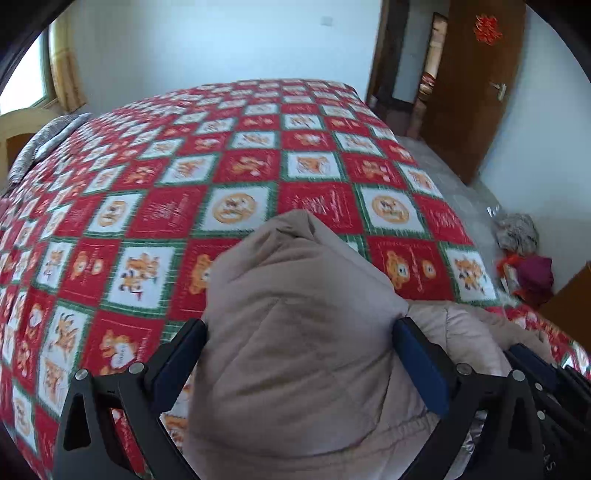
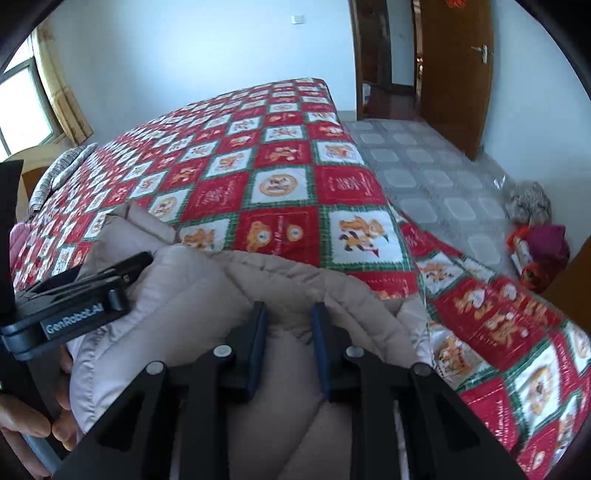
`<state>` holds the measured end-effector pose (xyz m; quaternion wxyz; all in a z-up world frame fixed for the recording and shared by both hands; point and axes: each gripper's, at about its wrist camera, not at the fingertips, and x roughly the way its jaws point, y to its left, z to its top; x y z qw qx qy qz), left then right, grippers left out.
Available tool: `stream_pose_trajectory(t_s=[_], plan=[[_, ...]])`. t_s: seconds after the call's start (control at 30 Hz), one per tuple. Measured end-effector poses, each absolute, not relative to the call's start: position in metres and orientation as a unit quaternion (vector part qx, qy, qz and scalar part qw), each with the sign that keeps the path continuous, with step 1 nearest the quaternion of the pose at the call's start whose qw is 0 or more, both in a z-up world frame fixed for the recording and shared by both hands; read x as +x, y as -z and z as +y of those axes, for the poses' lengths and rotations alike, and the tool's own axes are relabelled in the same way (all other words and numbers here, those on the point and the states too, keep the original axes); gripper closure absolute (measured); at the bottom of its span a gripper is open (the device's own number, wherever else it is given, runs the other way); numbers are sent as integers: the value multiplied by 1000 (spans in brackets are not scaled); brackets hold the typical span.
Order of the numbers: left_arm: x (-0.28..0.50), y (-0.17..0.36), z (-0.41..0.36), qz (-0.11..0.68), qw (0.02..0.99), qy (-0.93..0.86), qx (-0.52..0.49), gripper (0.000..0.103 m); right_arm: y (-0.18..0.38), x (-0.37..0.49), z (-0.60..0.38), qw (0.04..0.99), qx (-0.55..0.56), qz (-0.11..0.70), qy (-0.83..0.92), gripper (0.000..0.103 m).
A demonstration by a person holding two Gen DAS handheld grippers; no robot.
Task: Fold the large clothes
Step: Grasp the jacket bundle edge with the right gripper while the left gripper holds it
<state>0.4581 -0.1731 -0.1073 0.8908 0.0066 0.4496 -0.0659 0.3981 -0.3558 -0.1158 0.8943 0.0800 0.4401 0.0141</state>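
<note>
With my left tool [image 1: 299, 354] clamped wide on the puffy coat [image 1: 295, 332] and my right tool [image 2: 288, 343] pinching its edge, I should lift evenly and lay it flat on the bed [image 1: 221, 166].

Bed cover: red, white and green checked quilt [image 1: 229, 177] with cartoon panels, spread over the bed
Pillow: grey striped [image 1: 48, 136], at the bed's far left end
Door: brown wooden [image 2: 456, 70], open, with a metal handle [image 2: 480, 50]
Door decoration: red paper cut-out [image 1: 488, 28]
Floor: grey patterned tiles [image 2: 417, 162]
Corner heap: grey and maroon bundles [image 2: 535, 229] by the wall
Window: yellow curtain [image 2: 61, 96] beside it
</note>
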Motion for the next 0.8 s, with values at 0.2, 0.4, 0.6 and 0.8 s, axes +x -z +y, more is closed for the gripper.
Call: stream_pose_trajectory(t_s=[0.2,0.4,0.6,0.8], plan=[[454,120,-184,431,901,47,36,1,130,414,-338,888,44,457,-5,78],[464,135,-195,431,900,27,69,1,141,426,-335,879,34,475,11,77],[462,141,-195,426,901,44,69,1,144,416,-326,886,27,461,47,78],[472,146,-201,434,896,48,79,1,149,429,-326,880,29,469,69,78]])
